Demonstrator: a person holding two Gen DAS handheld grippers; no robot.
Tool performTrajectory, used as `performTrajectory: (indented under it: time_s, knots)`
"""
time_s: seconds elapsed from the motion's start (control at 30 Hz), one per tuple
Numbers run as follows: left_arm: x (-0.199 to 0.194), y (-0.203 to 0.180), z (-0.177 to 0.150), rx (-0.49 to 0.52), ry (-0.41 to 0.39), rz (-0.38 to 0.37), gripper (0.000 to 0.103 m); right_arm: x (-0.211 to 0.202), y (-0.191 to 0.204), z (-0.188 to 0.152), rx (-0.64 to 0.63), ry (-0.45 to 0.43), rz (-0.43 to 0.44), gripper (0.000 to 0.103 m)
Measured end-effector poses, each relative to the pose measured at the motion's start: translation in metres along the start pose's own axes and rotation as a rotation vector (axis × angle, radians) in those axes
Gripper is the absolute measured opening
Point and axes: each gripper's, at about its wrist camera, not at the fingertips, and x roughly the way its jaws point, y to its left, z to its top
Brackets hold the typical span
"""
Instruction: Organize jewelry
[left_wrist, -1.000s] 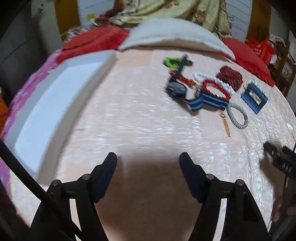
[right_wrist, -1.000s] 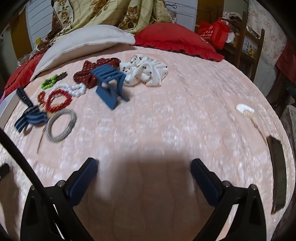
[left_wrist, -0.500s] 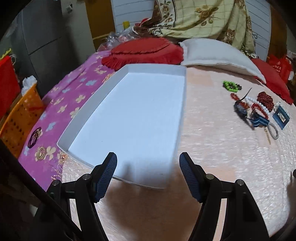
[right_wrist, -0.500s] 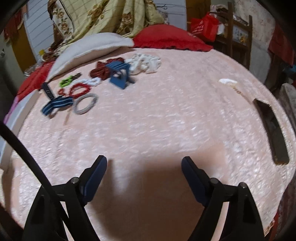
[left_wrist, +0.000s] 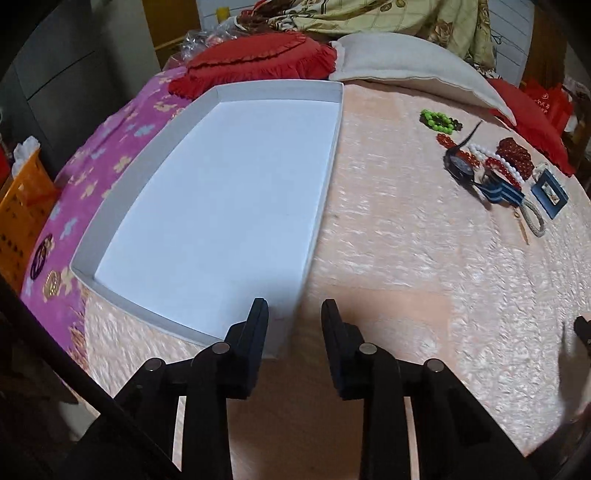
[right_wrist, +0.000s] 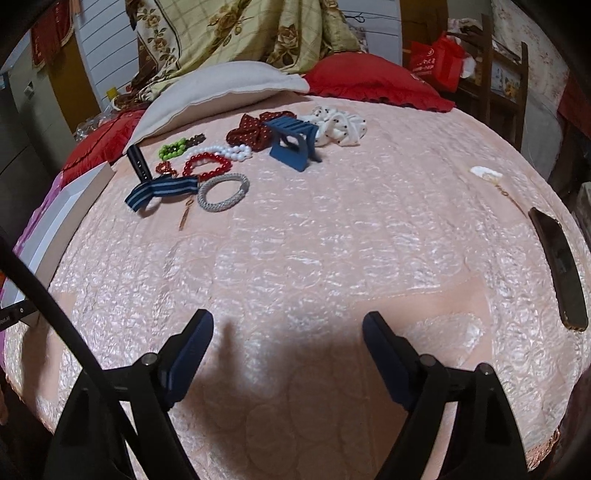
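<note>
A white shallow tray (left_wrist: 325, 155) lies on the left of the pink bedspread, nothing in it. My left gripper (left_wrist: 294, 319) straddles the tray's near right corner with its fingers partly closed, holding nothing that I can see. A cluster of jewelry lies far right: green bead bracelet (right_wrist: 173, 148), red bead bracelet (right_wrist: 207, 165), white pearl bracelet (right_wrist: 225, 150), grey rope bangle (right_wrist: 222, 192), striped blue band (right_wrist: 162, 188), blue hair claw (right_wrist: 293, 144), red scrunchie (right_wrist: 249, 131) and white dotted scrunchie (right_wrist: 338, 123). My right gripper (right_wrist: 287, 334) is open and empty, well short of the cluster.
A phone (right_wrist: 559, 262) lies at the bed's right edge, a small white clip (right_wrist: 485, 172) beyond it. Pillows (right_wrist: 221, 88) and a blanket line the headboard side. An orange basket (left_wrist: 18, 206) stands left of the bed.
The left gripper swung left from the jewelry to the tray, then narrowed its fingers at the tray corner. The right gripper pulled back from the cluster and stayed open.
</note>
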Motion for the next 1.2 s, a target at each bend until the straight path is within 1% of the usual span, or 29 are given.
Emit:
performTrajectory:
  time_s: [0.07,0.17,0.23,0.27,0.33,0.4,0.53,0.7,0.73,0.77,0.8,0.87,0.9,0.97,1.07,1.2]
  knots:
    - [-0.003,-0.005,-0.004,-0.017,0.008,0.014,0.005,-0.001,0.001,-0.002,-0.003,-0.003,0.005,0.087]
    - [-0.01,-0.005,-0.009,-0.047,-0.02,0.016,0.005,-0.004,0.0,-0.005,0.001,-0.011,0.002,0.087]
    - [-0.019,-0.001,-0.01,-0.072,-0.052,-0.013,0.005,-0.009,-0.002,-0.006,0.004,-0.026,-0.012,0.087]
    - [-0.024,-0.001,-0.01,-0.077,-0.073,-0.026,0.005,-0.015,-0.003,-0.007,0.011,-0.047,-0.021,0.087]
    - [-0.041,-0.003,-0.01,-0.072,-0.141,-0.026,0.005,-0.025,-0.008,-0.009,0.031,-0.097,-0.034,0.087]
    - [-0.059,-0.007,-0.01,-0.057,-0.217,-0.009,0.005,-0.031,-0.013,-0.011,0.063,-0.144,-0.03,0.087]
    - [-0.095,-0.01,-0.009,-0.075,-0.358,0.019,0.005,-0.032,-0.021,-0.009,0.109,-0.147,-0.012,0.087]
    - [-0.131,-0.013,-0.013,-0.059,-0.467,0.068,0.008,-0.055,-0.025,-0.011,0.131,-0.209,-0.011,0.087]
    - [-0.137,-0.012,-0.014,-0.066,-0.486,0.077,0.009,-0.057,-0.024,-0.01,0.129,-0.207,-0.009,0.087]
    - [-0.141,-0.011,-0.014,-0.072,-0.501,0.082,0.013,-0.058,-0.024,-0.01,0.125,-0.206,-0.011,0.087]
    - [-0.144,-0.01,-0.014,-0.073,-0.507,0.082,0.021,-0.06,-0.023,-0.01,0.115,-0.206,-0.021,0.087]
    - [-0.146,-0.011,-0.014,-0.071,-0.498,0.058,0.028,-0.059,-0.02,-0.011,0.09,-0.203,-0.042,0.087]
    - [-0.143,-0.012,-0.016,-0.072,-0.494,0.051,0.028,-0.057,-0.019,-0.012,0.074,-0.2,-0.053,0.087]
    - [-0.136,-0.016,-0.015,-0.061,-0.471,0.067,0.028,-0.051,-0.017,-0.015,0.058,-0.187,-0.07,0.087]
    - [-0.133,-0.022,-0.017,-0.055,-0.458,0.063,0.028,-0.04,-0.016,-0.015,0.062,-0.13,-0.047,0.087]
    - [-0.132,-0.028,-0.023,-0.04,-0.465,0.084,0.028,-0.041,-0.012,-0.02,0.04,-0.143,-0.053,0.087]
